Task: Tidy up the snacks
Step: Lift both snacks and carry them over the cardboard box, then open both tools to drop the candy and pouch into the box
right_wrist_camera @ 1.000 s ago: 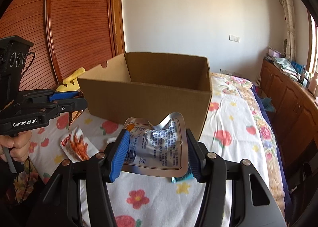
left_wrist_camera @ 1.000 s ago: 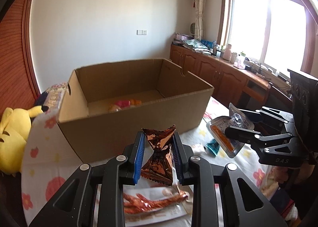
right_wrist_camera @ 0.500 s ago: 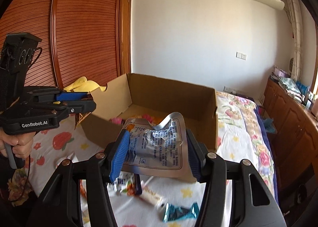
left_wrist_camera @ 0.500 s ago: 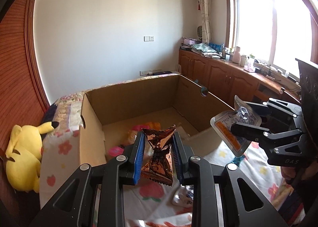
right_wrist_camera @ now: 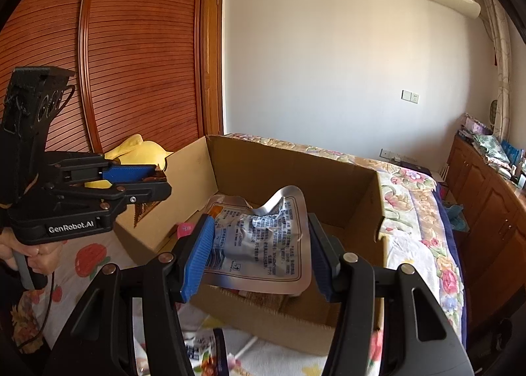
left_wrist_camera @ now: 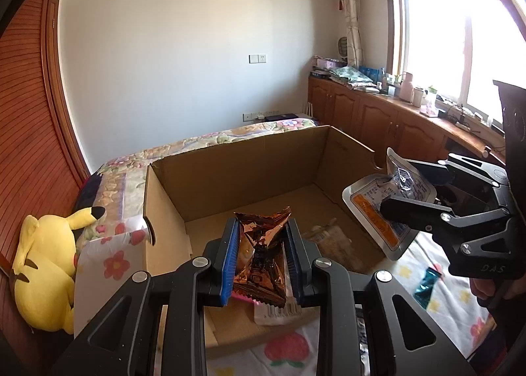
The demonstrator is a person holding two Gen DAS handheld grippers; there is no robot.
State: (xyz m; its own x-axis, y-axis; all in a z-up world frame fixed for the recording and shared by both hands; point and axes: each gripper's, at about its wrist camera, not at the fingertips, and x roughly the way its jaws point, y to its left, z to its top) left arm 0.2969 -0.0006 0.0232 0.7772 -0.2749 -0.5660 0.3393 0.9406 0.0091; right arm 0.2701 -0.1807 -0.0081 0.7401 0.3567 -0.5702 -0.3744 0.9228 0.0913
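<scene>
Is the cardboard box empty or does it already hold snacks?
Not empty. Snack packets lie on the floor of the open cardboard box; a pink one shows too.

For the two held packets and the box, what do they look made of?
Copper packet in the left gripper: thin metallised foil or film, glossy, sharply creased, with a serrated end.
Silver pouch in the right gripper: foil laminate, mirror-like at its bare edge, crumpled and printed.
Box: plain brown cardboard, matte, probably corrugated, though its cut edges are too small to show that.
</scene>
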